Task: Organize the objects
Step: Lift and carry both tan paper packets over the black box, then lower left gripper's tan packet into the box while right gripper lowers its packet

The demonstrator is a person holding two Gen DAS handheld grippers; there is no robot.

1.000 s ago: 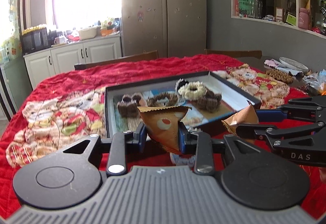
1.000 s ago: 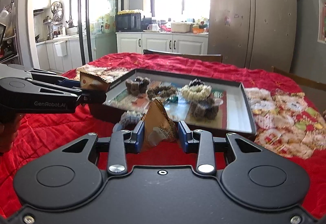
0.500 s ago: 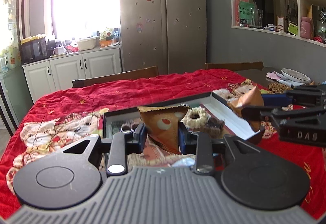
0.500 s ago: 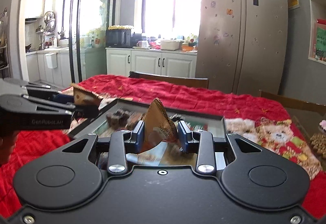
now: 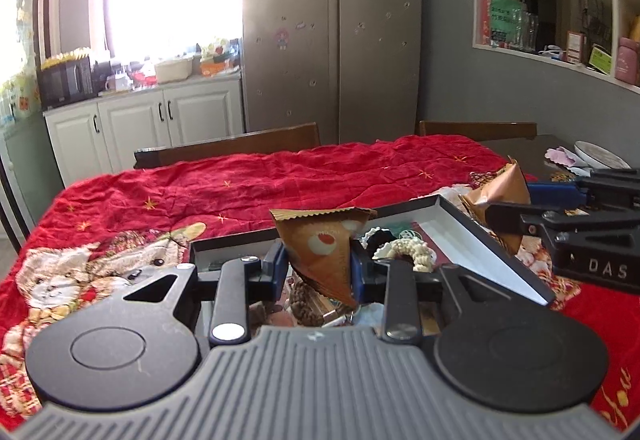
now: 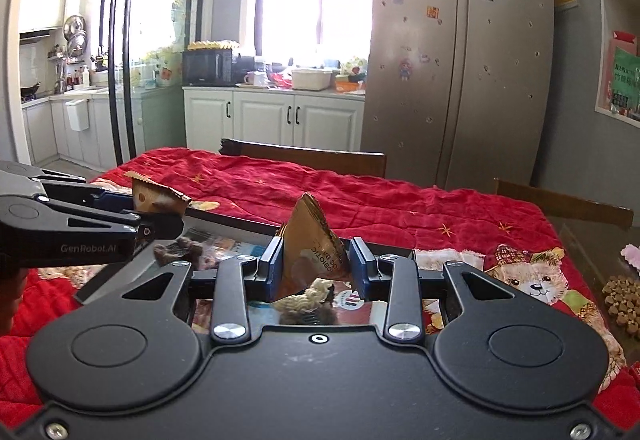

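In the left wrist view my left gripper is shut on a brown triangular snack packet, held upright between the blue pads. To its right, my right gripper grips a second brown packet. Both hang over a black-rimmed tray that holds several hair scrunchies, among them a white one. The right wrist view shows my right gripper shut on its packet. At the left of that view my left gripper holds its packet above the tray.
A red quilt with bear prints covers the table. Wooden chair backs stand along its far side. A plate and scattered kibble lie at the right end. A fridge and white cabinets stand behind.
Both grippers have risen and moved forward over the tray, each still holding its packet. The tray has slid down under the fingers in both views, and most scrunchies are now hidden.
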